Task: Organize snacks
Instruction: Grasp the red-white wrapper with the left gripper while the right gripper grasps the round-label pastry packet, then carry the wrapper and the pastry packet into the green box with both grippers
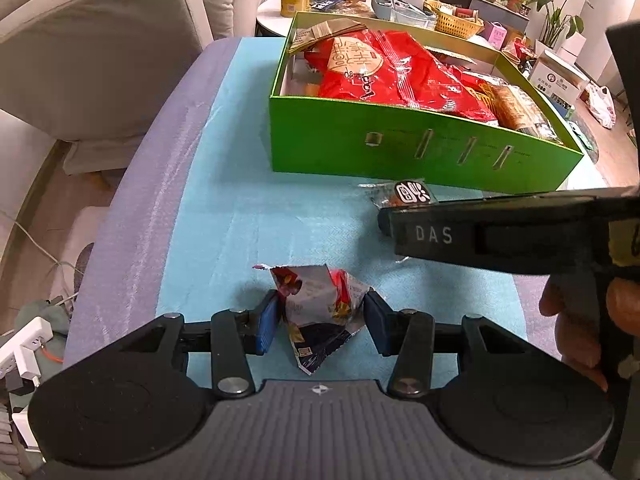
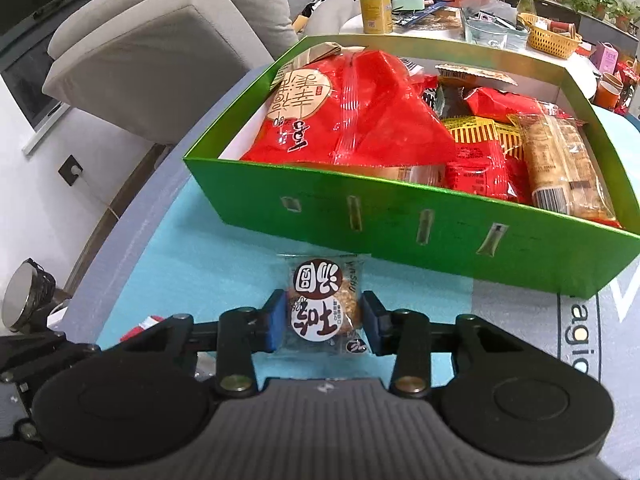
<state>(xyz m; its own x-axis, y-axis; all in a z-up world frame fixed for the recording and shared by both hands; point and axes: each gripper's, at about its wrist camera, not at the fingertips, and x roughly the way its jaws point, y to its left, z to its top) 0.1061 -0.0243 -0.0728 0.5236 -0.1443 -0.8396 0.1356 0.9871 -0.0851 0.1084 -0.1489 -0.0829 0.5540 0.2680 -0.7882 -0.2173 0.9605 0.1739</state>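
Most snacks are already packed in the green box (image 2: 400, 224) at the table's far edge; a crumpled packet (image 1: 320, 312) is bracketed by the left gripper (image 1: 320, 322), a cracker packet (image 2: 326, 308) by the right gripper (image 2: 325, 320), jaws part-open, contact unclear, both left to be boxed

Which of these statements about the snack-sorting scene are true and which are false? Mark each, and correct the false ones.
1. The green box already holds a large red bag. True.
2. The left gripper brackets a crumpled snack packet. True.
3. The right gripper is empty. False: a clear cracker packet lies between its fingers.
4. The cracker packet is inside the box. False: it lies on the blue mat, in front of the box.
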